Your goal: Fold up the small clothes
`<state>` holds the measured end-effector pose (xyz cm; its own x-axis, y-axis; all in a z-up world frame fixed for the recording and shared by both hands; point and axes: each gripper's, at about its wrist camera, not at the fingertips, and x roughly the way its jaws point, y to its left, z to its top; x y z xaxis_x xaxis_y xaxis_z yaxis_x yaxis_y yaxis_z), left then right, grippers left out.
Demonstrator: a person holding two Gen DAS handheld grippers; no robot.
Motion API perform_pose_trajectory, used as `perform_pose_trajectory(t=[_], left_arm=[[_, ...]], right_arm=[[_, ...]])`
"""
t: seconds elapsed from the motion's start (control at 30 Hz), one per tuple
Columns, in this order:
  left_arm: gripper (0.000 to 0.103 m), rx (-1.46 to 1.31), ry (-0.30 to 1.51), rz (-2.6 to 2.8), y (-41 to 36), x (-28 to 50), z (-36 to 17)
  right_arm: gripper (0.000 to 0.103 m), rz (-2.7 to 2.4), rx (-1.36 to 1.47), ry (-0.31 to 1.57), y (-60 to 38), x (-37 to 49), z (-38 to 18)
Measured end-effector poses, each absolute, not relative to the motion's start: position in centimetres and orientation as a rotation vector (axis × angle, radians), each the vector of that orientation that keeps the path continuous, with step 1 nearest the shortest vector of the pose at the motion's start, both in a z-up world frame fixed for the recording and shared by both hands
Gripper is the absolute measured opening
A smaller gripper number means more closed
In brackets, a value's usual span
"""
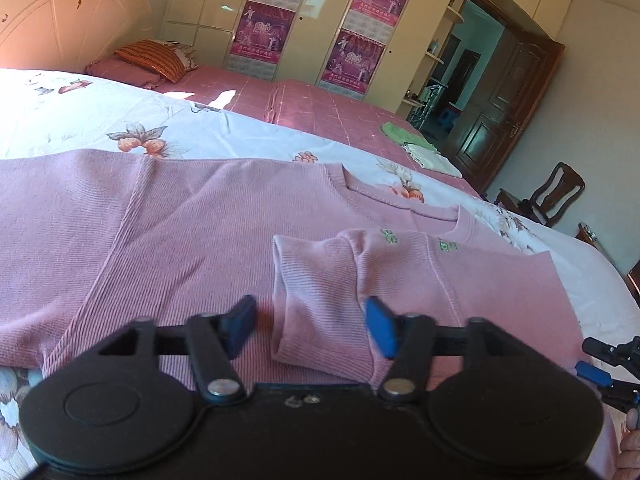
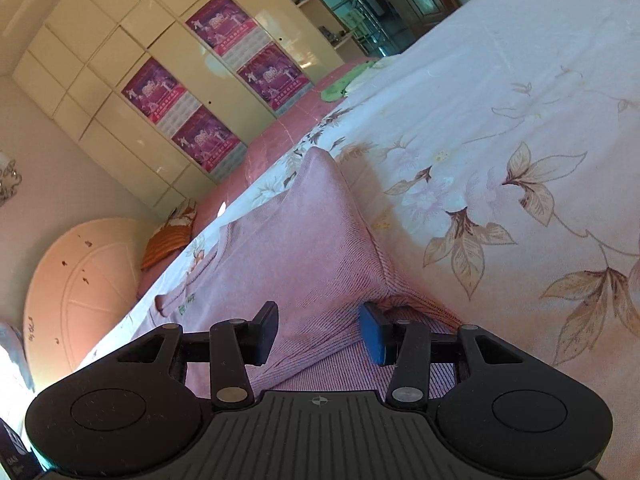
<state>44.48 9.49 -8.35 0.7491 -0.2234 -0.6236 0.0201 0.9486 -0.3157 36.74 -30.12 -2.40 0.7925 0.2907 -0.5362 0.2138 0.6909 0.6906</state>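
Headboard (image 1: pixel 60 20), cream and arched, fills the far left of the left wrist view, with a striped orange pillow (image 1: pixel 154 58) at its foot on a pink checked bedspread (image 1: pixel 320 108). Nearer lies a white floral sheet (image 1: pixel 100 120), and on it a pink ribbed sweater (image 1: pixel 160 220) is spread flat, neckline toward the upper right. One sleeve (image 1: pixel 316 300) is folded back across the body of the sweater, its cuff pointing up the picture. The left gripper (image 1: pixel 310 326) hovers over that sleeve with its blue pads well apart; the sleeve lies between them, but neither pad presses on it. Behind, cream wardrobe doors (image 1: pixel 328 20) carry purple calendar posters (image 1: pixel 272 28). Further right, folded green and pale cloths (image 1: pixel 416 144) sit on the bedspread, then a dark wooden door (image 1: pixel 508 100) and a wooden chair (image 1: pixel 552 196). At the right edge, part of the other tool shows beside a hand (image 1: pixel 630 452).

In the right wrist view, which is strongly tilted, the right gripper (image 2: pixel 318 334) has its jaws partly apart with the sweater's fabric (image 2: pixel 304 248) bunched and lifted between them; the blue right pad (image 2: pixel 370 336) touches the cloth, so it appears to be gripping the sweater. To the right the floral sheet (image 2: pixel 520 160) stretches bare.
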Motion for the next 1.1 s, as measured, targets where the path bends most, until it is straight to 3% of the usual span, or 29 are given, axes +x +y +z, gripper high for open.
perform_pose_trajectory(t=[0.17,0.3,0.43,0.53,0.57,0.6,0.87,0.93,1.0,1.03,1.1], left_arm=[[0.056,-0.37,0.712,-0.149,11.0,45.6,-8.7],[0.051,-0.371,0.73,-0.174,10.7,47.6,-9.3],[0.023,-0.337,0.737,-0.177,10.0,48.2,-9.9],[0.013,-0.343,0.734,-0.173,9.9,48.2,-10.1],[0.007,-0.348,0.734,-0.181,9.8,48.2,-10.1],[0.006,-0.356,0.727,-0.187,9.6,48.1,-9.9],[0.006,-0.3,0.725,-0.152,8.5,48.2,-9.7],[0.012,-0.295,0.734,-0.167,8.9,47.8,-9.7],[0.021,-0.287,0.74,-0.179,9.0,47.5,-9.6],[0.025,-0.281,0.741,-0.188,8.9,47.3,-9.5],[0.03,-0.251,0.745,-0.186,8.6,46.7,-9.3]], right_arm=[[0.045,0.096,0.693,0.638,-30.8,36.1,0.7],[0.045,0.075,0.56,0.612,-31.3,39.2,1.2],[0.045,0.067,0.476,0.651,-31.3,44.4,-0.2],[0.045,0.081,0.424,0.694,-31.4,47.1,-1.8],[0.031,0.089,0.412,0.692,-31.3,47.4,-2.1],[0.001,0.107,0.392,0.702,-31.3,47.8,-2.3],[0.004,0.085,0.34,0.736,-31.8,48.5,-3.3],[0.004,0.051,0.37,0.726,-32.0,47.6,-1.9],[0.018,0.065,0.445,0.692,-32.7,45.0,-0.4],[0.043,0.086,0.484,0.67,-33.1,43.1,0.0],[0.045,0.107,0.542,0.676,-33.5,39.4,0.4]])
